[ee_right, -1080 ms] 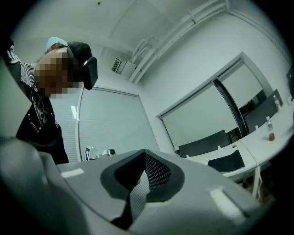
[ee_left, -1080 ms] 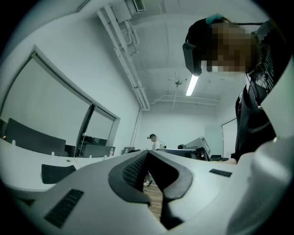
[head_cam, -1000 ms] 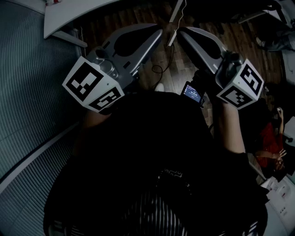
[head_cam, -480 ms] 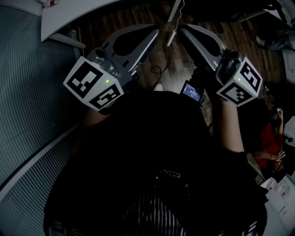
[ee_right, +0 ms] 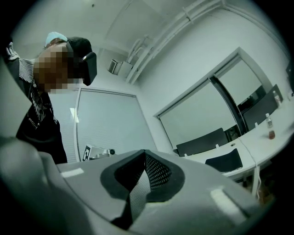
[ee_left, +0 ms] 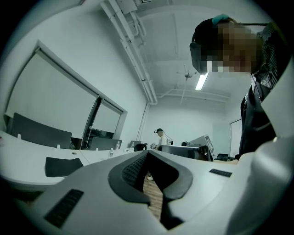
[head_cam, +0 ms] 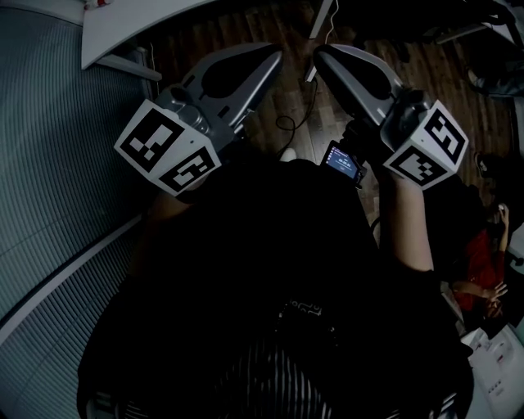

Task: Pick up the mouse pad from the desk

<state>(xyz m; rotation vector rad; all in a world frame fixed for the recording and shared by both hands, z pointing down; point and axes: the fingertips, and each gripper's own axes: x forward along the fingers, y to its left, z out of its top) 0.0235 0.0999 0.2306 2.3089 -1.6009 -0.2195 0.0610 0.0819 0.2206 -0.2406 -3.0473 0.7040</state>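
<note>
A dark flat pad [ee_left: 62,166] with rounded corners, probably the mouse pad, lies on a long white desk [ee_left: 27,158] at the left of the left gripper view. A similar dark shape [ee_right: 223,161] shows by a white desk in the right gripper view. Both grippers are held level in front of the person's body, over the wooden floor and apart from the desks. My left gripper [head_cam: 274,56] [ee_left: 146,153] is shut, tips together, with nothing between them. My right gripper [head_cam: 321,53] [ee_right: 144,151] is shut and empty too. Their tips point toward each other with a small gap between.
A white desk corner [head_cam: 123,24] reaches into the head view's top left, beside grey ribbed flooring [head_cam: 49,164]. A cable [head_cam: 304,98] lies on the wood floor, and a small lit screen [head_cam: 342,162] sits by the right hand. A person [ee_left: 160,137] stands far off.
</note>
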